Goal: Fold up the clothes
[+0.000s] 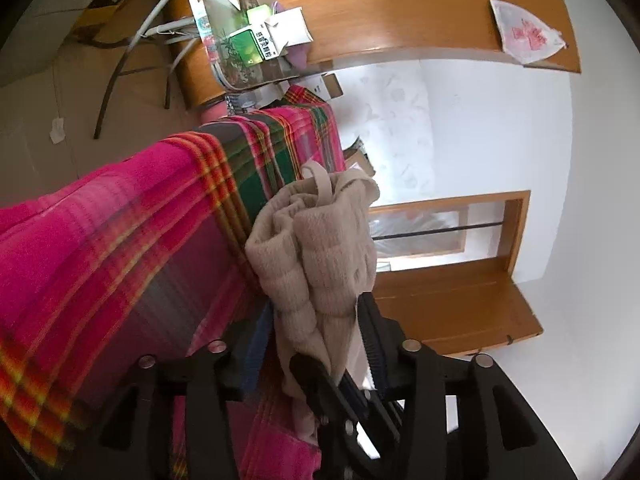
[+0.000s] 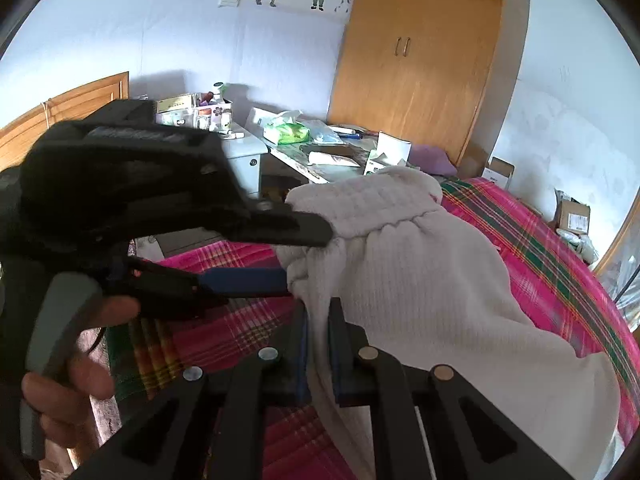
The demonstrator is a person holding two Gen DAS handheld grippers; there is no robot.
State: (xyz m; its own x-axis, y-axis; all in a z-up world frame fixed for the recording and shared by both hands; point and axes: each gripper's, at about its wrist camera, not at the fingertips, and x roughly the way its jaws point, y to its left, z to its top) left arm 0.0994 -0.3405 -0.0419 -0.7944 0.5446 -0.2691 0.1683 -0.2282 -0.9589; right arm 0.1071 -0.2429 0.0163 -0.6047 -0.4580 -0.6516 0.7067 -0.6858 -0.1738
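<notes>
Beige garment [image 2: 420,280] hides both hand-held grippers' tips.

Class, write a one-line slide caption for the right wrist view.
Both grippers, right gripper and left gripper, pinch a cream knit garment above a pink plaid bedspread.

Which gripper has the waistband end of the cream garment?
The left gripper: its jaws pinch the cream garment at the gathered waistband. The right gripper clamps plain fabric below.
</notes>
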